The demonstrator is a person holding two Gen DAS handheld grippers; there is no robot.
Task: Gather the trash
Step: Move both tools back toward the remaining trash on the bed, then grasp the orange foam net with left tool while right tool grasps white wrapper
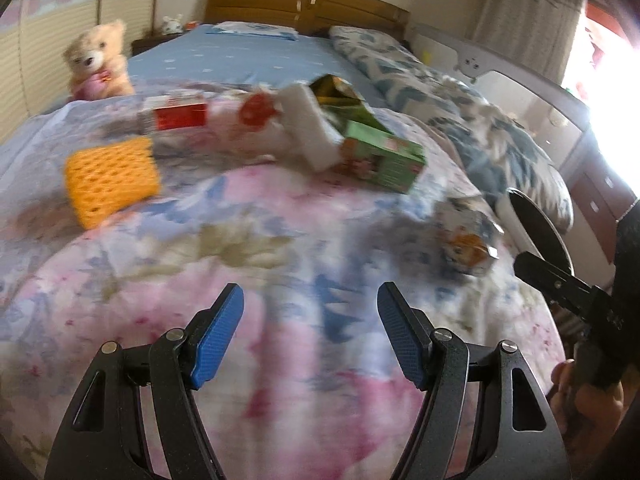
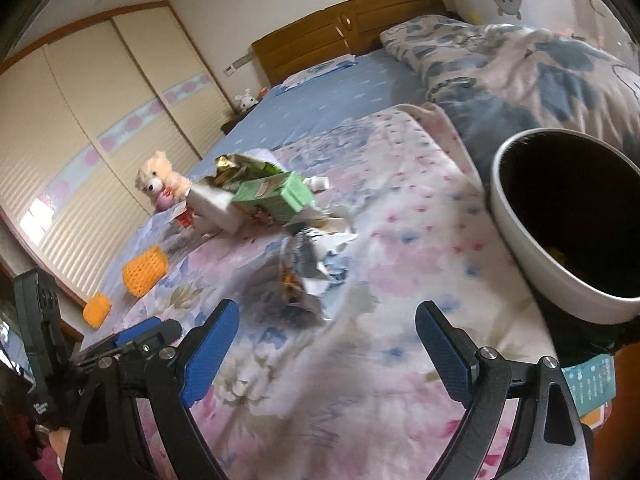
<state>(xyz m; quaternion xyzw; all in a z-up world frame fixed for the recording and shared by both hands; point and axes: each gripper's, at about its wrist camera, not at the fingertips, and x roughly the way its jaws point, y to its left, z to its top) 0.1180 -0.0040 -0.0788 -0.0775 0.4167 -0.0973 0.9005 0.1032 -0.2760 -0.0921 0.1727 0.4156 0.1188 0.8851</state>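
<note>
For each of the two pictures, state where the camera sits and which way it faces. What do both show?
Left wrist: on the left gripper, facing up the bed to the headboard; open fingers, right gripper beside.
Right wrist: on the right gripper, facing the bin and wardrobe; open fingers.
Shared: green box, teddy bear.

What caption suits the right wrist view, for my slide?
Open right gripper nears a crumpled wrapper beside the bin.

Bare quilt (image 1: 304, 240) lies open ahead; green carton (image 1: 384, 156) and crumpled wrapper (image 2: 300, 276) obstruct beyond.
</note>
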